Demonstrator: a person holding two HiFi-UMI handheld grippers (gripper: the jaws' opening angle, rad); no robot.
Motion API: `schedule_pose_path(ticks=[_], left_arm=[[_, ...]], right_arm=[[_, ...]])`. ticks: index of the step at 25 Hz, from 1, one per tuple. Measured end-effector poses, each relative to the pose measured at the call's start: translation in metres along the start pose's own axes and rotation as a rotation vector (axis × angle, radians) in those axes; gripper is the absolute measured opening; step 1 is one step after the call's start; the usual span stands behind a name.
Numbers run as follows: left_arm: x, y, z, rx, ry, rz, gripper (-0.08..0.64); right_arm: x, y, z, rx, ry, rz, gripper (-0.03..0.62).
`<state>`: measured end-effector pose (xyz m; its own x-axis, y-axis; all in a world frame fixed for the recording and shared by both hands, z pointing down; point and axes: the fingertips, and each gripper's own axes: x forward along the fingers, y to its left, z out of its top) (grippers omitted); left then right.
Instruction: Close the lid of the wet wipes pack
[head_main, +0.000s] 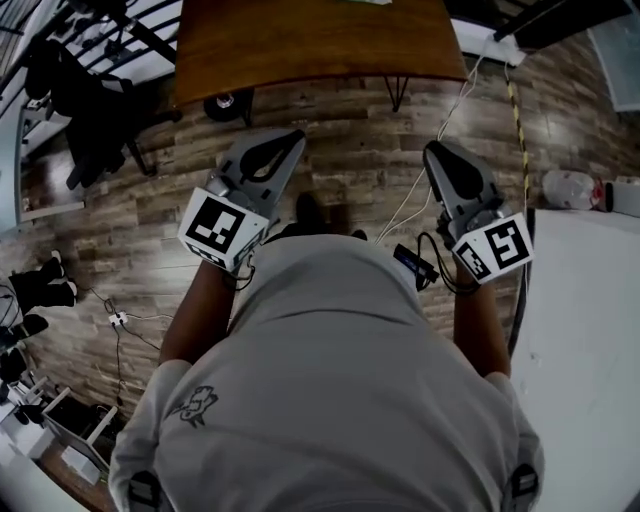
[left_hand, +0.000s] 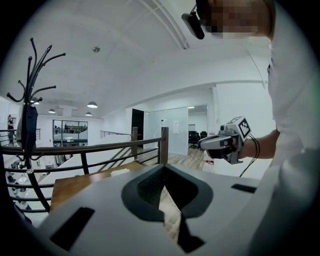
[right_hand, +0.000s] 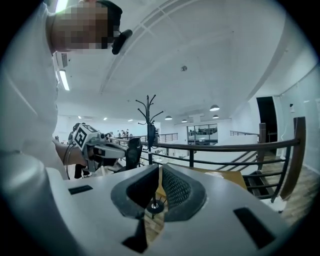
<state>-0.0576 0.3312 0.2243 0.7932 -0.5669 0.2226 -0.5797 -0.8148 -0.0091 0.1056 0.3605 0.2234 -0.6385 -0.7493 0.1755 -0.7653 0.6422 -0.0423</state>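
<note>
Shirt (head_main: 330, 400) | left gripper (head_main: 285, 142), right gripper (head_main: 437, 152): jaws together, empty | pale pack (left_hand: 120, 172) well ahead

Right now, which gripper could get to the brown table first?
Probably left, but only just. The left gripper and right gripper are both shut, empty and short of the table; the left's tip looks slightly nearer its edge.

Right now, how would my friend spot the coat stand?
Look for the long dark railing past the wooden table. Near the table's left end, by that railing, stands the coat stand. It is the only tall, thin black pole, with curved hooks on top and a dark coat hanging.
</note>
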Motion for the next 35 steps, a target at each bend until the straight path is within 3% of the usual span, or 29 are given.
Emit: schedule_pose_path(ticks=[15,24,35], left_arm=[[-0.007,-0.132,-0.017,-0.005,-0.003,0.081,0.014],[0.009,-0.158,-0.002,0.013,-0.02,0.066,0.014],[0.023,-0.161,0.011,0.045,-0.028,0.049,0.014]], right_arm=[[-0.14,0.005,-0.042,0.018,0.025,0.04,0.043],[-0.168,-0.001,-0.043,0.027,0.009,0.03,0.043],[-0.164,-0.015,-0.042,0.021,-0.004,0.022,0.043]])
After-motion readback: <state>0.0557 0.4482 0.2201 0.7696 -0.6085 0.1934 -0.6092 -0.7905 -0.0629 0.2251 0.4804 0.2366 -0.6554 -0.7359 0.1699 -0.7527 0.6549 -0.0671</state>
